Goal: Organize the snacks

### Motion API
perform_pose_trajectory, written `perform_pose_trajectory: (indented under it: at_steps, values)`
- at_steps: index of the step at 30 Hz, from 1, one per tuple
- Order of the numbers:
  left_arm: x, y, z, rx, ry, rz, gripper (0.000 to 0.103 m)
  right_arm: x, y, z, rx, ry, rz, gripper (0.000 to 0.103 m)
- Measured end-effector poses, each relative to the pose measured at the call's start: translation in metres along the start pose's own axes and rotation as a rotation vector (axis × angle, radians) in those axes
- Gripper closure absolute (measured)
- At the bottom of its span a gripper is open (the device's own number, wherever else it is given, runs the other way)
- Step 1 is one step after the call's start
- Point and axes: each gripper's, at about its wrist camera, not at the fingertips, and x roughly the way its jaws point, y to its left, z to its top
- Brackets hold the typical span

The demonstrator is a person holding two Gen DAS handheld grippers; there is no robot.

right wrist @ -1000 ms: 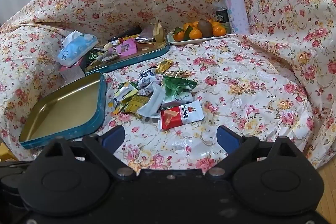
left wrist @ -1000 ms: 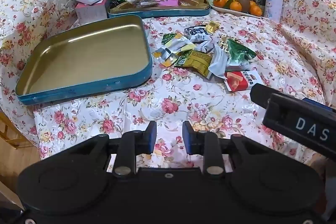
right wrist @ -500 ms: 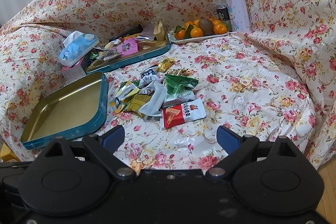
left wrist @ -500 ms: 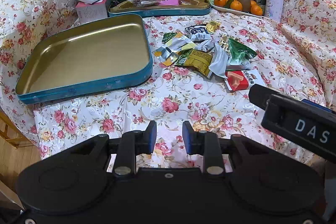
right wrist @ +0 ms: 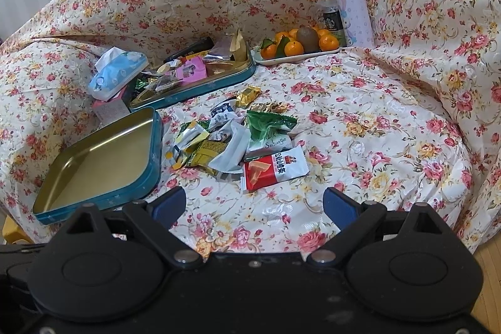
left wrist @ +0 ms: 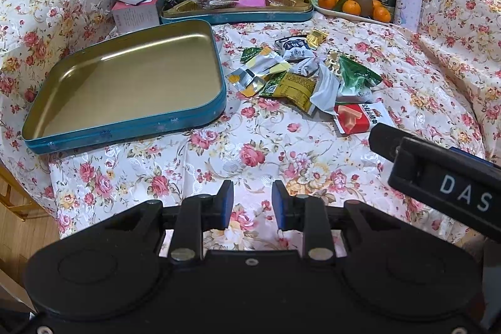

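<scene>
Right wrist view: right gripper [right wrist: 254, 202] wide open, left gripper [left wrist: 252, 202] part-open, both empty; slick overlapping snack packets [right wrist: 238, 140] mid-frame, likely to slip or lift in pairs beside empty tin [right wrist: 153, 146] at left.

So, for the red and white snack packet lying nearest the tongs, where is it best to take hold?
Probably the white end of the red and white packet: it lies flat and free on the floral cloth, while the far edge touches the snack pile. Come from above with the right tongs, open, pinching across the short width.
</scene>
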Motion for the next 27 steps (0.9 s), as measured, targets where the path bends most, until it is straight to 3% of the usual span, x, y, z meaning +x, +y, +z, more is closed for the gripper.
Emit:
perform_pose_trajectory:
  at_steps: [27]
  values:
    - [-0.0015,-0.0041,0.0013,0.000,0.008,-0.003,0.065,0.0001,0.0018,-0.0011,0.002,-0.001,0.002,0.004]
